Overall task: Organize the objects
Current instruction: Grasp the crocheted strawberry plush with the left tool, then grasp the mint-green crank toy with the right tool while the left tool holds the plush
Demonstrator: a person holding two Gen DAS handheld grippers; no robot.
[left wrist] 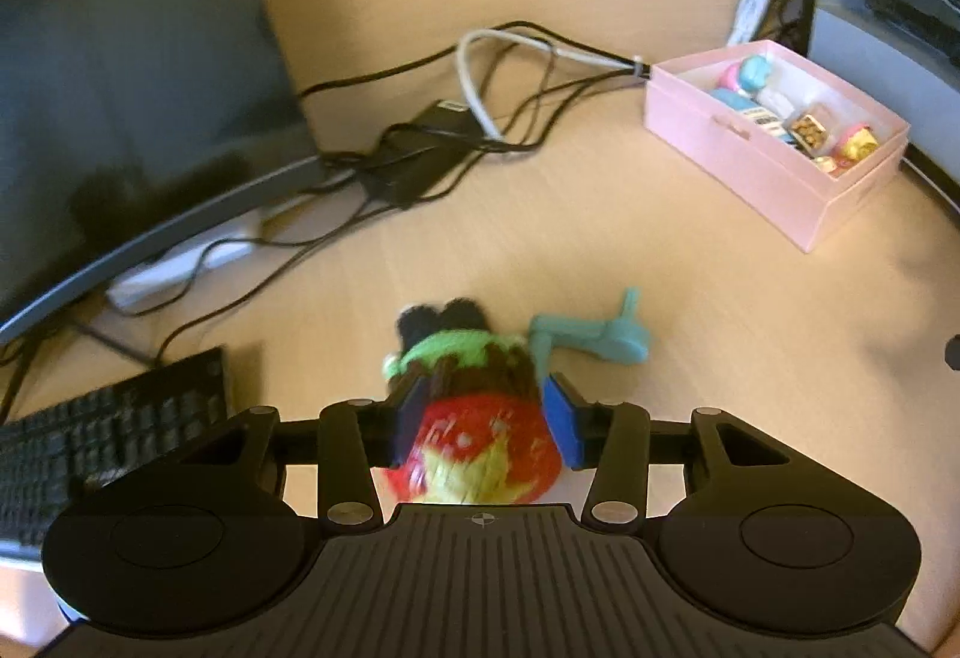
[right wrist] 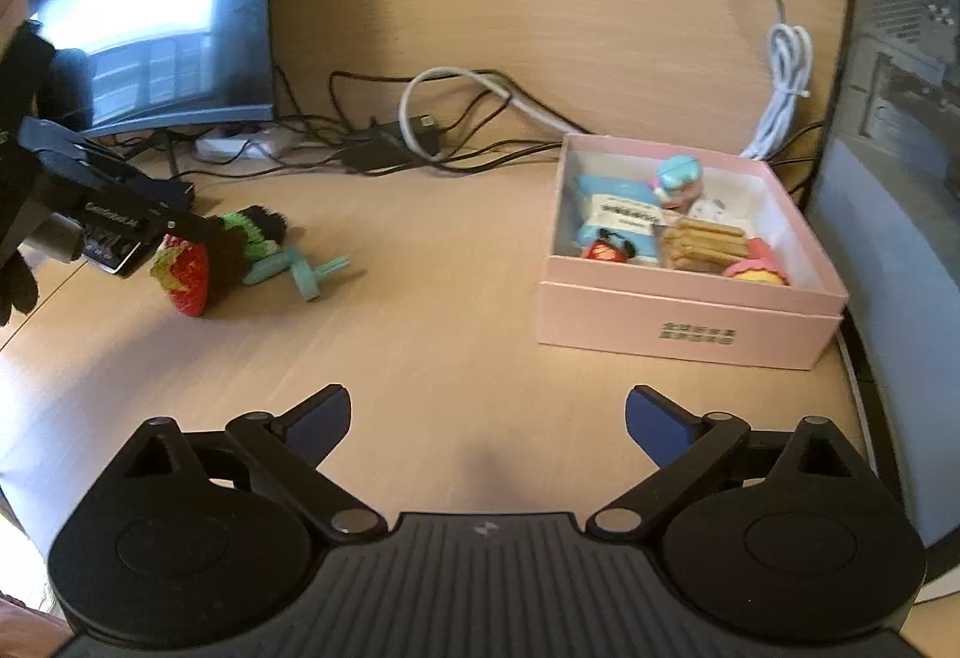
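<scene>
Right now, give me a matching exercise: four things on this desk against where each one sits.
1. red knitted strawberry toy
2. teal plastic clip
3. pink cardboard box
4. coiled white cable

A. behind the box
B. right side of the desk, holding small toys
C. between the left gripper's pads
D. lying on the desk beside the toy

Pairs: 1-C, 2-D, 3-B, 4-A

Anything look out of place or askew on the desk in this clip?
Two toys are outside the pink box: the strawberry plush, gripped in the left gripper, and a teal toy lying loose beside it. Cables are tangled behind. Right gripper is open, empty.
</scene>
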